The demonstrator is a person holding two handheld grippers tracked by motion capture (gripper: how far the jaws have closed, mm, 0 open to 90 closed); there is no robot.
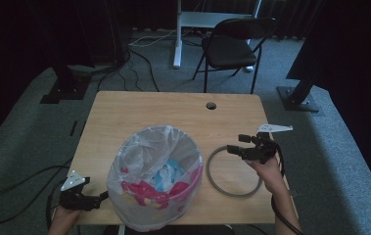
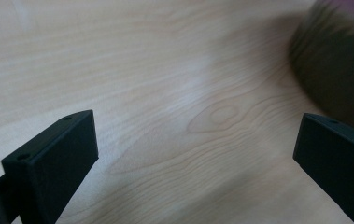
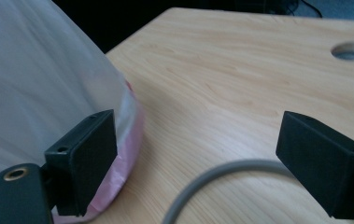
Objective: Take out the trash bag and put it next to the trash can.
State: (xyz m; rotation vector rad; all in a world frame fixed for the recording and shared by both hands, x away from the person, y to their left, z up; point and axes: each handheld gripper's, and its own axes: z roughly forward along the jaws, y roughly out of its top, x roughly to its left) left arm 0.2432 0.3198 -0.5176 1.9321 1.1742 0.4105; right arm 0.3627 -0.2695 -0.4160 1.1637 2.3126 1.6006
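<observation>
A pink bin (image 1: pixel 196 177) lined with a translucent plastic bag (image 1: pixel 149 142) stands at the table's front middle, with pink, blue and white scraps inside. A grey ring (image 1: pixel 208 171) lies flat on the wood just right of it. My right gripper (image 1: pixel 238 144) hovers above the ring's far edge, pointing left toward the bin, open and holding nothing. In the right gripper view its jaws (image 3: pixel 198 126) stand wide, with the ring (image 3: pixel 212 175) below them and the bag (image 3: pixel 34 93) at the left. My left gripper (image 1: pixel 102 197) rests low at the front left beside the bin, open (image 2: pixel 195 121) over bare wood.
The wooden table (image 1: pixel 139 107) has a cable hole (image 1: pixel 211 105) near its far edge. A dark blurred shape (image 2: pixel 338 65) sits at the upper right of the left gripper view. Beyond the table stand a folding chair (image 1: pixel 232 46), black stand bases and floor cables.
</observation>
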